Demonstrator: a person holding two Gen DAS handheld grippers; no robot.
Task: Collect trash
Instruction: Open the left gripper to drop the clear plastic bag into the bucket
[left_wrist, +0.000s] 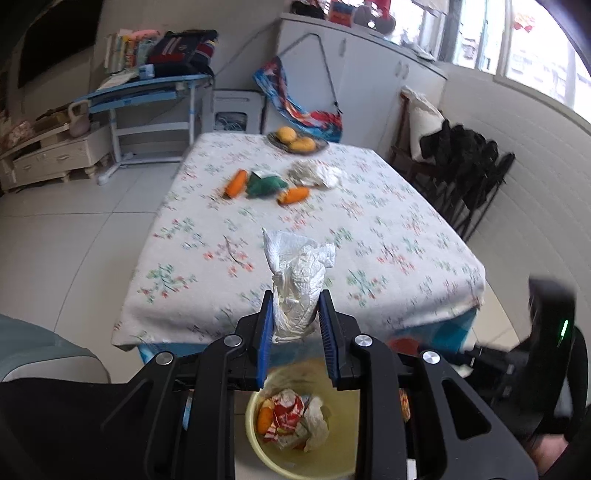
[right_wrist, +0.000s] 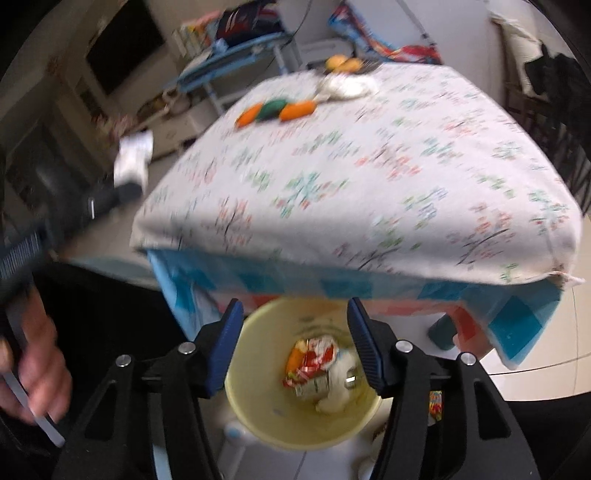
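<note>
Left claw (left_wrist: 295, 314) clamped on crumpled tissue (left_wrist: 295, 280), held upright between the blue pads (left_wrist: 266, 325), above the bin (left_wrist: 343, 443). Bin sits on the floor just off the near table edge — yellow, already holding a red-white wrapper (left_wrist: 286, 410), an orange piece (left_wrist: 265, 419) and white paper (left_wrist: 316, 424).

Right claw (right_wrist: 295, 332) spread wide, nothing between the fingers, poised over the same bin (right_wrist: 258, 417); trash visible at the bottom between the pads (right_wrist: 225, 350). Left hand (right_wrist: 33, 369) on its handle at the frame's left edge, blurred.

Table (left_wrist: 388, 236) with floral cloth carries, far side: two carrots (left_wrist: 236, 183), a green item (left_wrist: 264, 183) between them, a crumpled white wad (left_wrist: 314, 173) just beside, and a plate (left_wrist: 323, 144) of yellow fruit at the far edge. All well apart from the held tissue.

Both views motion-blurred, right one more so.
</note>
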